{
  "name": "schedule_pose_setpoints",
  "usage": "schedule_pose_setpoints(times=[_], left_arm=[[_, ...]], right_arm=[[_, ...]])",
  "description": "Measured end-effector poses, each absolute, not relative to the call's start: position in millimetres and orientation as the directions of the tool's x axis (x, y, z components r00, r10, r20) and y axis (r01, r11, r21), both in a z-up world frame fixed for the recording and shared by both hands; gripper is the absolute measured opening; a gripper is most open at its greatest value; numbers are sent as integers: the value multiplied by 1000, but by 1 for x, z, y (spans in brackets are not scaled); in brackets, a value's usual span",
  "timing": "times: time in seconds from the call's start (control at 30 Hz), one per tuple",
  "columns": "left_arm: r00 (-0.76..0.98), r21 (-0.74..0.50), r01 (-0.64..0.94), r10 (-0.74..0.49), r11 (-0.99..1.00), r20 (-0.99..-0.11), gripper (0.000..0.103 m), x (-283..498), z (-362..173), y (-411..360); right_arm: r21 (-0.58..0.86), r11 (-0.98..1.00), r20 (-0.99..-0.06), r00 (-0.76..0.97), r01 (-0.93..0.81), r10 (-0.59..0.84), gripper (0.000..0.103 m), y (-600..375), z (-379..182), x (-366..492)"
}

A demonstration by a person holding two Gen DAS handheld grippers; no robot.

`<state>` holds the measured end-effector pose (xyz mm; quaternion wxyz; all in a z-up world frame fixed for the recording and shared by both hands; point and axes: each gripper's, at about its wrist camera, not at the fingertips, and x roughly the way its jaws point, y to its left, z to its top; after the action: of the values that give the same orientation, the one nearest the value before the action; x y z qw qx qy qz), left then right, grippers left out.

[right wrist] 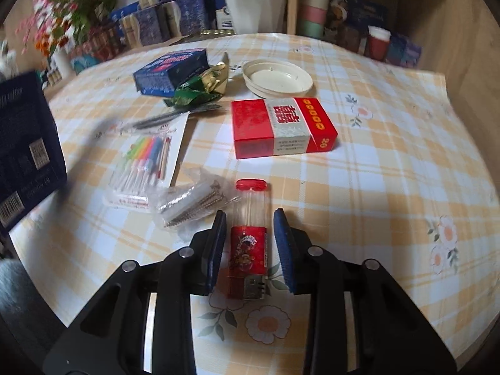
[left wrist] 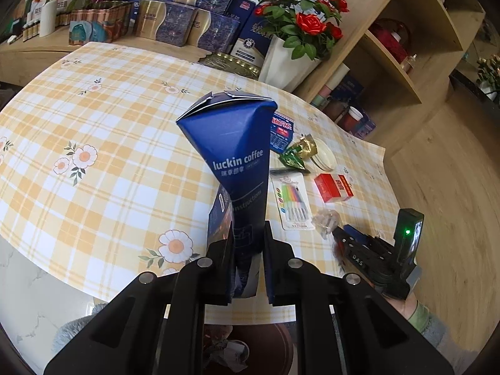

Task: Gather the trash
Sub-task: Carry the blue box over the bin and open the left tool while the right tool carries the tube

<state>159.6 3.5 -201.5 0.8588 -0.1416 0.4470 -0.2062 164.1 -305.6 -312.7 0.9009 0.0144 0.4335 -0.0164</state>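
Fingers of the left gripper (left wrist: 249, 265) are clamped on a crushed blue coffee box (left wrist: 234, 162), held above the checked tablecloth (left wrist: 93, 118). Right gripper (right wrist: 251, 250) fingers stand apart, straddling a red lighter (right wrist: 248, 250) lying flat. Closing off-centre could skid it into the screw bag (right wrist: 187, 203) just beside; the box may slip.

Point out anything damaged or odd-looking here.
The blue coffee box clamped in the left gripper is crushed: pinched narrow at the fingers, flaring wide above, its top flaps torn open. On the table, crumpled gold-green foil lies beside another blue box.
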Motion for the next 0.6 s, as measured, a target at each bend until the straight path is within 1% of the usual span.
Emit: schedule_pose_setpoints(times=[0.07,0.17,0.37,0.6], left_arm=[[507,-431,239,-490,870,-709,14,157,-201,2],[500,-428,249,-494,869,-712,14,152,-199,2],[488,-427,283,-512,859,-707,14,137,-185,2],[455,-423,325,-532,846,-714,14,106,-169,4]], right_arm=[[58,997,-777,629,56,10,26,-311,-311,157],[127,988,-746,665,82,40,26,-319,-300,141],[182,980,-685,725,78,69,26,-319,-271,110],[210,977,-628,769,19,120,26,-304,-235,74]])
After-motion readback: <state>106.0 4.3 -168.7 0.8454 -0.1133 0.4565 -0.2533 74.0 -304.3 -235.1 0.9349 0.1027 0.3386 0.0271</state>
